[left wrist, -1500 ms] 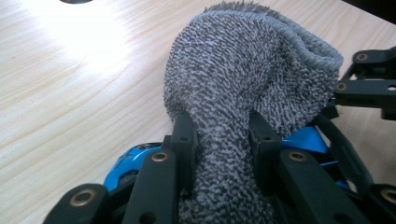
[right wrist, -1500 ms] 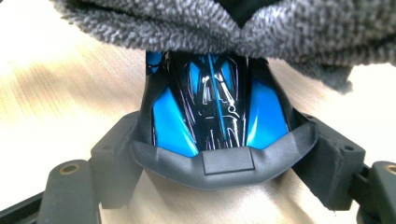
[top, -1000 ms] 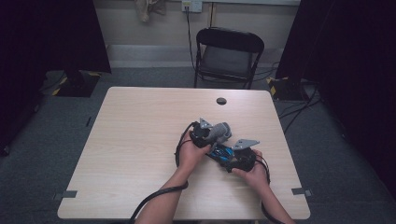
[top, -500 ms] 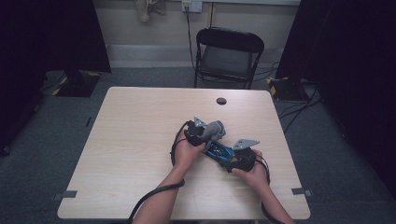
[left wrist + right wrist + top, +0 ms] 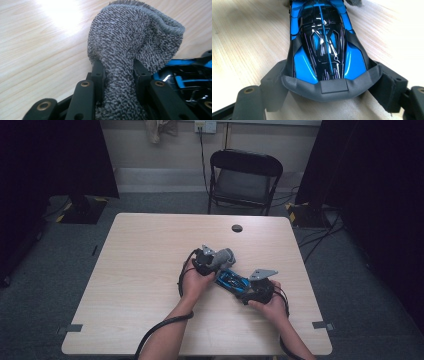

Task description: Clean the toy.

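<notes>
Wiping step in hand, by the look of it: left gripper (image 5: 117, 72) clamped on a bunched grey cloth (image 5: 130, 45), right gripper (image 5: 329, 92) clamped across the tail of a glossy blue-and-black toy car (image 5: 324, 45). Car resting toward the table's (image 5: 150, 250) right near corner, cloth touching its far end. Next: probably dragging cloth along bodywork, car held steady.
</notes>
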A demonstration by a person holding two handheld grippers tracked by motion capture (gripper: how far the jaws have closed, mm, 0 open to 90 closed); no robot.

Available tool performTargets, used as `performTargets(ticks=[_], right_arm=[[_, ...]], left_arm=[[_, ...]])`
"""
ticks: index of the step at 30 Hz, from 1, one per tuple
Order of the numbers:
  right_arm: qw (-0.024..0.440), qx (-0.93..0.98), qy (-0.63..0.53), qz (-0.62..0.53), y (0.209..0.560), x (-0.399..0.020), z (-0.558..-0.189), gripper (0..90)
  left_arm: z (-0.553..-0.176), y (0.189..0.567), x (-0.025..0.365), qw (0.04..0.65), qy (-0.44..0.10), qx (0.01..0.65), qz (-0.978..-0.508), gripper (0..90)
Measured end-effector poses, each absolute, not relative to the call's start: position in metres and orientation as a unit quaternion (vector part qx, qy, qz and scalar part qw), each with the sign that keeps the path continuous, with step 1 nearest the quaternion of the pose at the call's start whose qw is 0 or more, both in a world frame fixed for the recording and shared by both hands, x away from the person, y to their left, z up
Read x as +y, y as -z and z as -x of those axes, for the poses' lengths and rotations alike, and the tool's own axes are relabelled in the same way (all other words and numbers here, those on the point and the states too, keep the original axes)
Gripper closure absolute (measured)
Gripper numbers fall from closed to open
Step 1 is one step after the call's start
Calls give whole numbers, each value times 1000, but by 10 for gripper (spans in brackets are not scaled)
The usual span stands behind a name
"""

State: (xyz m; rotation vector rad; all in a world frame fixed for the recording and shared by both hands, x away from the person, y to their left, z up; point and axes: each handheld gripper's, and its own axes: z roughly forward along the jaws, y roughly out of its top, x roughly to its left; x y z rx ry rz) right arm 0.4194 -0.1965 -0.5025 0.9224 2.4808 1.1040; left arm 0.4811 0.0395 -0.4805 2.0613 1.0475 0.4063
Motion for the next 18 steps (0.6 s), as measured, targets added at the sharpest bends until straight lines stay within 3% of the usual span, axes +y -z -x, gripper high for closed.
performTargets(ticks=[18], right_arm=[[136, 857, -382, -319, 502, -196, -419, 235]], left_arm=[[-489, 484, 55, 361, -164, 438, -807, 690]])
